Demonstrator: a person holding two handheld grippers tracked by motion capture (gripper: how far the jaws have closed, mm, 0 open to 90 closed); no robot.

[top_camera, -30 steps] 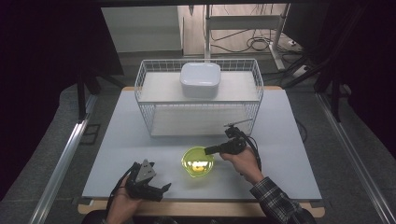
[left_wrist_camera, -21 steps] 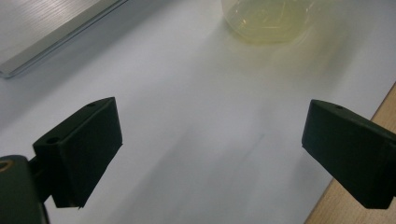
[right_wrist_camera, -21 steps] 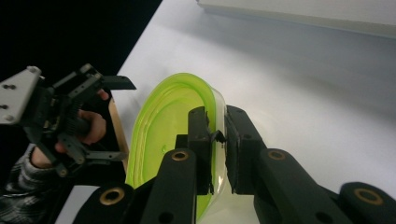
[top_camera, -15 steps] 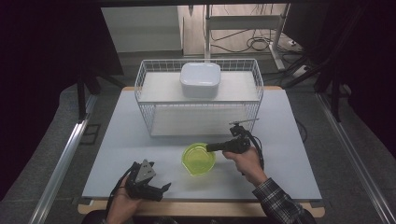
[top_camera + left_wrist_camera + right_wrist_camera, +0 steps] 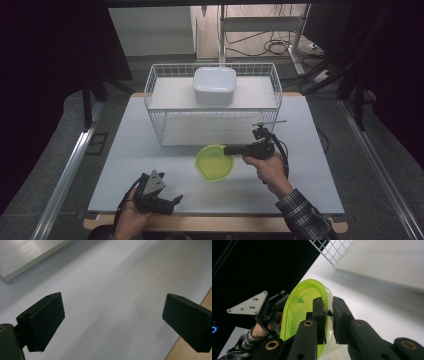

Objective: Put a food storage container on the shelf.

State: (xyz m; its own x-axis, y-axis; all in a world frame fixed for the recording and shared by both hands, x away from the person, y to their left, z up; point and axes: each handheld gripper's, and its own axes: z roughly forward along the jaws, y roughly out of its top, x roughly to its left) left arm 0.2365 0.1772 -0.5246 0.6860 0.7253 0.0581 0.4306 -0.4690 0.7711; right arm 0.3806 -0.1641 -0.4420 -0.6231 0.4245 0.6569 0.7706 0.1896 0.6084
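A translucent lime-green bowl (image 5: 214, 162) hangs just above the white table, in front of the wire basket (image 5: 155, 107). My right gripper (image 5: 229, 149) is shut on its right rim; in the right gripper view the jaws pinch the bowl (image 5: 297, 312) wall, one inside and one outside. A white rectangular container (image 5: 214, 84) sits on the basket's upper shelf. My left gripper (image 5: 176, 201) rests at the table's front left edge, open, and in the left gripper view its pads (image 5: 42, 320) stand wide apart over bare table with nothing between them.
The white table top (image 5: 320, 165) ends in a wooden front edge (image 5: 225, 223). The basket stands across the back middle. Metal rails (image 5: 65, 170) run along both sides of the table, with cables and a rack on the floor behind.
My right gripper has lifted the green bowl off the table and carried it a little toward the basket. The left gripper has stayed where it was.
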